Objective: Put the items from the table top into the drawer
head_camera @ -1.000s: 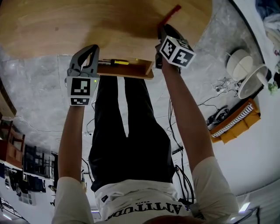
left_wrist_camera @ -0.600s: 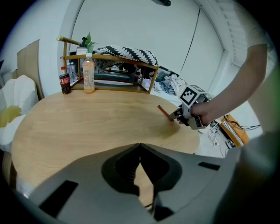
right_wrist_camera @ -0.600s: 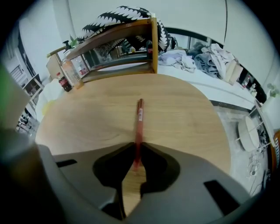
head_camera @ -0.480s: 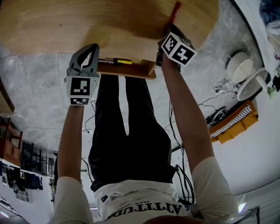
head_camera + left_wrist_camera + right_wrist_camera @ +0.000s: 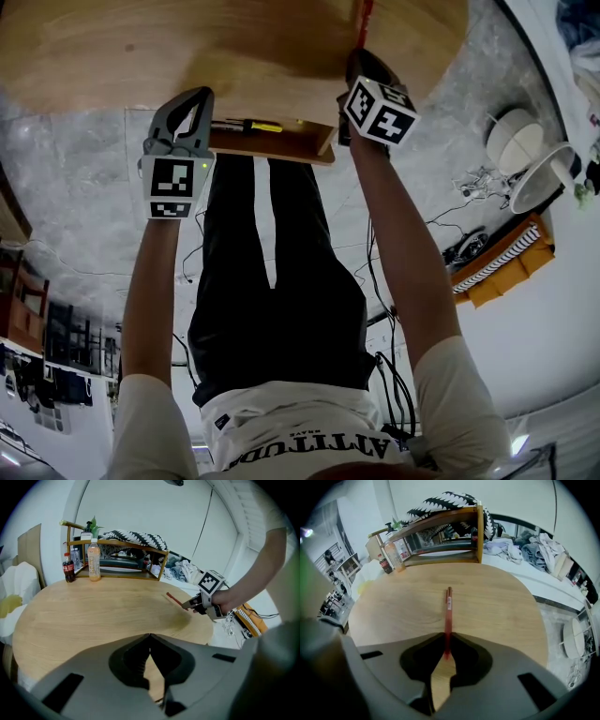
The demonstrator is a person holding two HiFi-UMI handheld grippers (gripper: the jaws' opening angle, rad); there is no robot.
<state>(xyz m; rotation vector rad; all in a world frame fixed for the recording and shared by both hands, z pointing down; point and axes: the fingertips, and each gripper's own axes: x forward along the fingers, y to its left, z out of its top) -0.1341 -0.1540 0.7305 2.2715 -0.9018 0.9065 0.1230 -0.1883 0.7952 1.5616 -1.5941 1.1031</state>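
A round wooden table (image 5: 187, 47) fills the top of the head view. Under its near edge a wooden drawer (image 5: 281, 145) stands open, and a yellow-handled tool (image 5: 265, 126) lies inside. My right gripper (image 5: 356, 66) is over the table's edge, right of the drawer, shut on a red pen (image 5: 448, 616). The pen (image 5: 362, 23) sticks out ahead of the jaws over the table top. My left gripper (image 5: 192, 103) hangs at the drawer's left end, shut and holding nothing (image 5: 150, 637). The left gripper view also catches the right gripper (image 5: 199, 603) with the pen (image 5: 174, 600).
A wooden shelf (image 5: 117, 557) stands at the table's far side, with an orange drink bottle (image 5: 93, 563) and a cola bottle (image 5: 69, 569) next to it. On the floor to the right are a white lamp (image 5: 534, 159), an orange crate (image 5: 506, 258) and cables.
The right gripper rolled a little, and the red pen swung from a rightward slant to nearly straight up in the head view. The left gripper stayed put.
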